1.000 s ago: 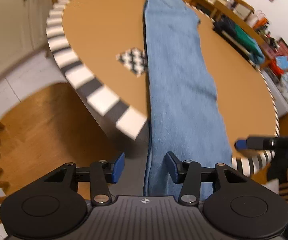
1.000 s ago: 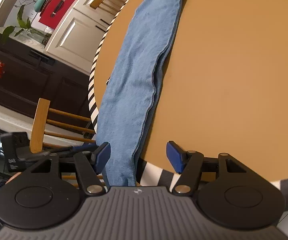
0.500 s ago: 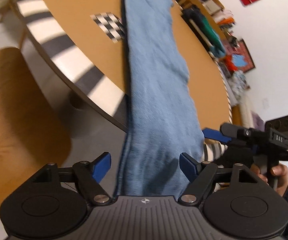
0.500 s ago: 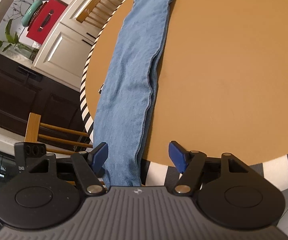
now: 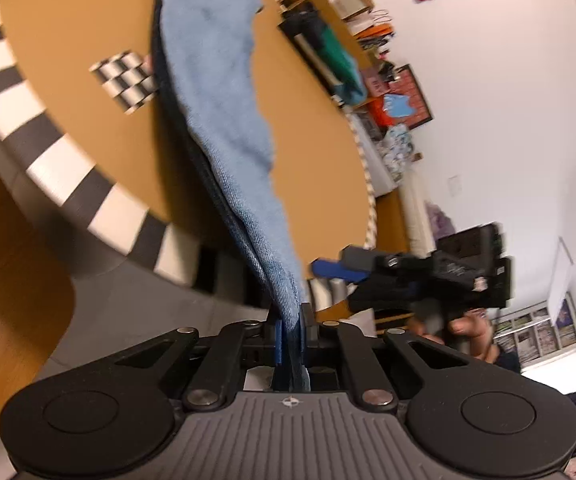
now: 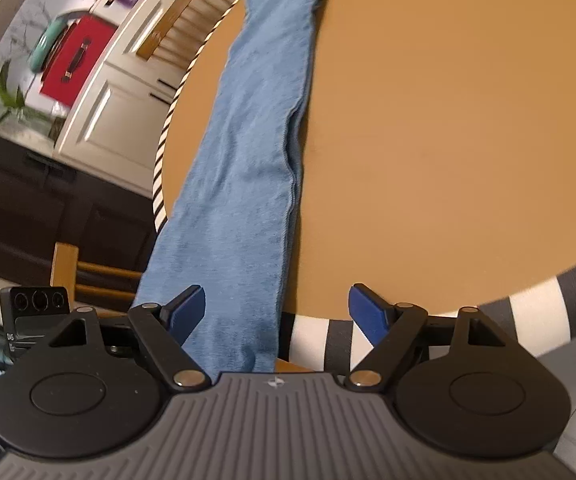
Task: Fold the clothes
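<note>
A pair of light blue jeans point(image 5: 224, 120) lies folded lengthwise across a round wooden table point(image 5: 68, 20), with its near end off the edge. My left gripper point(image 5: 290, 332) has its jaws closing, and the pads pinch that end of the denim, which rises taut from the table. My right gripper point(image 5: 352, 280) hovers just to the right at the table's rim. In the right wrist view the jeans point(image 6: 248, 160) run down between the fingers of my right gripper point(image 6: 276, 298). Its jaws are opening and the pads do not touch the cloth.
The table's rim point(image 6: 528, 312) is striped black and white. A checkered marker point(image 5: 126, 80) lies left of the jeans. A wooden chair seat point(image 5: 4, 280) stands at lower left, another chair point(image 6: 64, 268) beyond the rim. Cluttered shelves point(image 5: 328, 40) and cabinets point(image 6: 120, 92) line the walls.
My left gripper went from open around the hanging jeans end to clamped on it, and tilted upward. My right gripper's fingers spread wider and stayed at the table's rim.
</note>
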### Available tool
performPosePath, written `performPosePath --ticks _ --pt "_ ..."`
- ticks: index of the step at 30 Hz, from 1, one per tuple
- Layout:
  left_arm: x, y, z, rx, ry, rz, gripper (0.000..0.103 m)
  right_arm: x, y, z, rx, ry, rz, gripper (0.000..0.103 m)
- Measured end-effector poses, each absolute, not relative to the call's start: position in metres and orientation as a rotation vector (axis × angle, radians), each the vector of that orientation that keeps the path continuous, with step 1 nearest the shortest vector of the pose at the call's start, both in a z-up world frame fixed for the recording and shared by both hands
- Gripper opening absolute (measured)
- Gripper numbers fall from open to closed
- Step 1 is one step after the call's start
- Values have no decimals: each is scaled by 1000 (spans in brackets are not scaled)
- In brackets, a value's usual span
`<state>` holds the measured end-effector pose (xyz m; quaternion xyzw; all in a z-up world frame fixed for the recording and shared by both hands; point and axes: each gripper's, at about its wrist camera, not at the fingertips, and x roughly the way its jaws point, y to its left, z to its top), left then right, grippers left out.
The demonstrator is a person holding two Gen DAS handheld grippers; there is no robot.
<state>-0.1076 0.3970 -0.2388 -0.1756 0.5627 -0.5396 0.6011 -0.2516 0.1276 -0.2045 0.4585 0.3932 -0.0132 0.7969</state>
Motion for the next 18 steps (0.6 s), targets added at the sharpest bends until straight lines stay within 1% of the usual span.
performPosePath --ticks 5,10,11,13,14,15,17,18 --pt "-103 393 -228 -539 1299 -1294 8 -257 123 -220 1163 809 3 83" --pt "-97 385 -220 -583 1294 -1329 8 -263 119 -249 1455 687 71 83" --pt "-96 384 -220 -585 1300 -1329 8 -262 120 -254 1497 665 89 81" --pt "-95 384 -222 -589 1312 -1325 8 -259 122 -263 1576 622 108 67" --pt "-94 385 -223 -588 1317 -1322 8 -257 124 -266 1593 615 114 45" --pt "-94 386 -224 -596 1319 -1317 8 -255 126 -268 1607 610 118 37" --pt "-92 390 -225 -624 1326 -1297 8 -253 131 -269 1597 612 109 29" --pt "-91 392 -225 -633 1328 -1286 8 -254 131 -265 1575 612 105 23"
